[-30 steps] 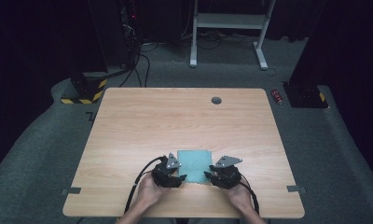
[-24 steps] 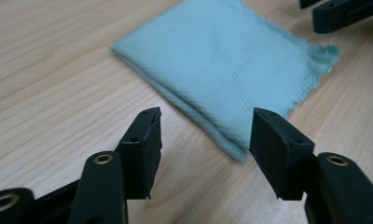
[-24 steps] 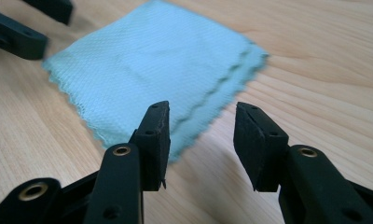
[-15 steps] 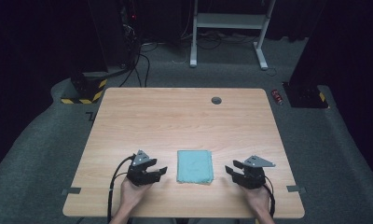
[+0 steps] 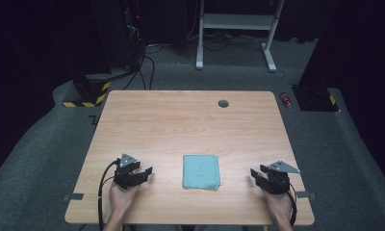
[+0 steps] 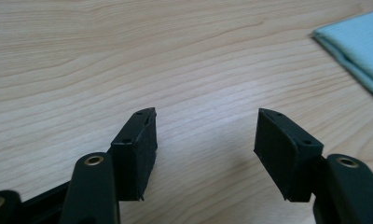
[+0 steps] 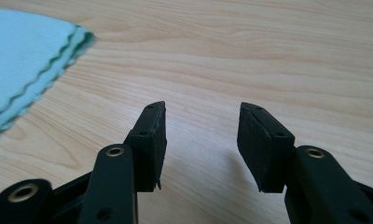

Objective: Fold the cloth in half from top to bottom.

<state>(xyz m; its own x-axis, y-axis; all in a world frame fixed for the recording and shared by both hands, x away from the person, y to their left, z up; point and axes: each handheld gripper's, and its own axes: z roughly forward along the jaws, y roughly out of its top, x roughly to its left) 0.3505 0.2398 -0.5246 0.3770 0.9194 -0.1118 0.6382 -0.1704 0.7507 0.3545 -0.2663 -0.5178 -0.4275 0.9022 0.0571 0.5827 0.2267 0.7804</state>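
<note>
Your folded teal cloth lies flat near the front edge of the surface, roughly midway between its left and right edges, with its sides running square to those edges. Your left tool rests well to the left of it and your right tool well to the right, both close to the front edge and clear of the fabric. Both tools are released: the jaws have just been spreading and nothing sits between them, only bare wood grain showing through the gap in the left gripper view and in the right gripper view. The cloth shows at the upper right corner of the left gripper view and at the upper left of the right gripper view, where you can see stacked layers with a wavy, pinked edge. Judge it as light, soft and limp: it will sag and drape the moment you lift it, and the layers may slide over one another or fall open if you pinch just the top one. It is not fragile, and the woven texture should give the pads fair friction. If you take it up again, go for a corner or an edge, slide one jaw low against the surface so that you catch every layer, and use both tools at two corners to keep it spread.
</note>
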